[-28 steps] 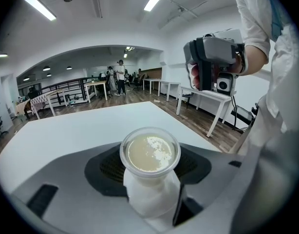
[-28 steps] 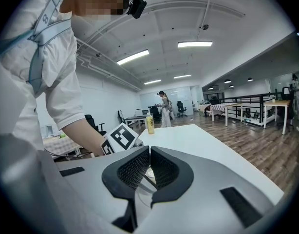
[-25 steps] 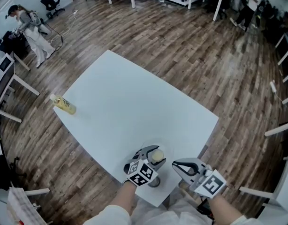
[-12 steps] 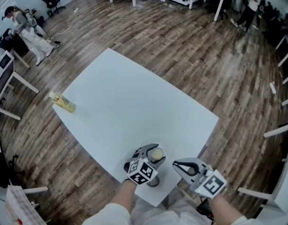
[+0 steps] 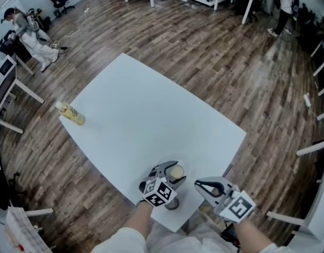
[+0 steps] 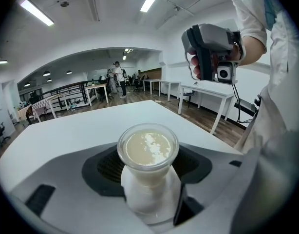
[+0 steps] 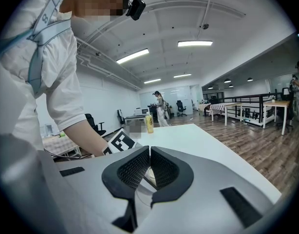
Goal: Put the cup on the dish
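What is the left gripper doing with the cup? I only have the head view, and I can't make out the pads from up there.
Observer: In the left gripper view the cup sits between the left gripper's jaws, pads against its sides; the jaws are opening.
Operator: And the right one?
Observer: The right gripper has its jaws together, nothing between them.
Operator: Is that bottle lying down?
Observer: No, the right gripper view shows it upright on the table.

I'm getting bright, even light from ceiling strip lights (image 6: 35, 11); fisheye's bending edges, corners vignetting, close foreground blurring.
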`<move>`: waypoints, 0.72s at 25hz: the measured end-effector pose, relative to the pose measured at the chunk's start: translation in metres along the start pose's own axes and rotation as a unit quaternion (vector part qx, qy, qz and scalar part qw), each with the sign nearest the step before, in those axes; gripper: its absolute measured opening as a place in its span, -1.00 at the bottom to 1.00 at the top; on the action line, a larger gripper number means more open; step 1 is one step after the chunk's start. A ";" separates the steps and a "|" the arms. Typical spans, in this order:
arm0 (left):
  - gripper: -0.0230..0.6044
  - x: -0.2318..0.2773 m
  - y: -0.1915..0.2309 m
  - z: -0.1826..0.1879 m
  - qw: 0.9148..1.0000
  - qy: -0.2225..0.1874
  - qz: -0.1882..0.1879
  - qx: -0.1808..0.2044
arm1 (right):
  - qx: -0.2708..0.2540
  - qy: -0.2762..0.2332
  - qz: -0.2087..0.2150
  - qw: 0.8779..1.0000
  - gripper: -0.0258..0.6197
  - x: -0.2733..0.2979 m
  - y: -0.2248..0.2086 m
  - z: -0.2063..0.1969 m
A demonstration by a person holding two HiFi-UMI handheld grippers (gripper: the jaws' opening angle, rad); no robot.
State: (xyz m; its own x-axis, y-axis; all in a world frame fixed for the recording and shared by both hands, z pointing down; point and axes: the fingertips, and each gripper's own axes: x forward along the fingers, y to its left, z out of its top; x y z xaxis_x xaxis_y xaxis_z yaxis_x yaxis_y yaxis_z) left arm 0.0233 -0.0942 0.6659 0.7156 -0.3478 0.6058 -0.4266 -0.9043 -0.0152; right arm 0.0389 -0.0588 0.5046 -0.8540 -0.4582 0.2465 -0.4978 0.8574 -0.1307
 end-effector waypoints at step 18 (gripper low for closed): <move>0.19 -0.026 0.004 0.018 0.999 -0.047 0.015 -0.021 | -0.008 -0.013 0.001 1.000 -0.82 0.005 -0.004 0.007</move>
State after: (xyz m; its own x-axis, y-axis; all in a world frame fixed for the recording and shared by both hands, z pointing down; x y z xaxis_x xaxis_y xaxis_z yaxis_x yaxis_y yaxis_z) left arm 0.0126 -0.0932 0.6357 0.7501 -0.3973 0.5287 -0.4693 -0.8830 0.0023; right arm 0.0356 -0.0658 0.4995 -0.8585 -0.4631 0.2205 -0.4944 0.8615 -0.1158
